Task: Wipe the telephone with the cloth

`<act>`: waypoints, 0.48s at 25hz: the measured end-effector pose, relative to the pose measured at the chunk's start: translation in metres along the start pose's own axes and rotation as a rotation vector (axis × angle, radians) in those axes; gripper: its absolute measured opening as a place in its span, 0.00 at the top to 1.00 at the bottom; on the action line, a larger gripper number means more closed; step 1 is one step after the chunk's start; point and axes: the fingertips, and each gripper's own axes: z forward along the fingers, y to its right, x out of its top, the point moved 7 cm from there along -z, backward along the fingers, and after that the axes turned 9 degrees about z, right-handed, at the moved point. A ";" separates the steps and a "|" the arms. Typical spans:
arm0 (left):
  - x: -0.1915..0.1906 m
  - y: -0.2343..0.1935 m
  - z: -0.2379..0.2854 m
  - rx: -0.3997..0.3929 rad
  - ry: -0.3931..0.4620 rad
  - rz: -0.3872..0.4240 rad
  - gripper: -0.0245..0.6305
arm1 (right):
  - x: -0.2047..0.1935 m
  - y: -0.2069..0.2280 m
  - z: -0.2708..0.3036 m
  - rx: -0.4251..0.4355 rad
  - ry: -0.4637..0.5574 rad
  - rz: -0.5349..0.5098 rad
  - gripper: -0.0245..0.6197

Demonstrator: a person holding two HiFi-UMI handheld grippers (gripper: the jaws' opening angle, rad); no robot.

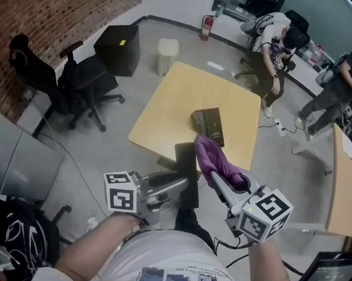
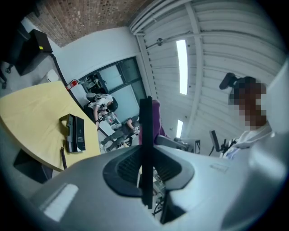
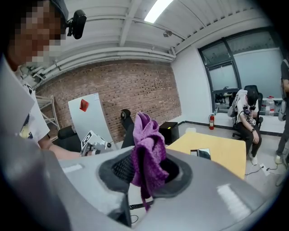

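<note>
Both tongs are occupied. The right tongs [image 3: 146,170] are clamped on a bunched purple fabric cloth [image 3: 147,143]; the left tongs [image 2: 145,178] are clamped on a thin flat black slab [image 2: 145,131] of unclear identity. The black rectangular telephone [image 1: 209,125] lies on the pale wooden desk [image 1: 173,103], ahead of both and apart, with its long axis running roughly away from the person. Judgement: the right tongs are nearer, and the approach is forward and down.

light: bright ceiling strips [image 2: 182,66] | edges: fisheye-warped, dark vignette | focus: mildly soft
</note>
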 end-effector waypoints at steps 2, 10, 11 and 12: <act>0.001 0.000 -0.001 -0.003 0.007 -0.005 0.83 | -0.009 -0.002 0.001 0.013 -0.020 0.013 0.83; 0.013 -0.003 -0.010 0.007 0.029 0.013 0.83 | -0.054 -0.012 -0.009 0.050 -0.102 0.059 0.83; 0.014 -0.003 -0.012 0.009 0.033 0.014 0.83 | -0.059 -0.013 -0.010 0.053 -0.115 0.062 0.83; 0.015 -0.004 -0.013 0.011 0.036 0.015 0.83 | -0.065 -0.014 -0.012 0.055 -0.128 0.063 0.83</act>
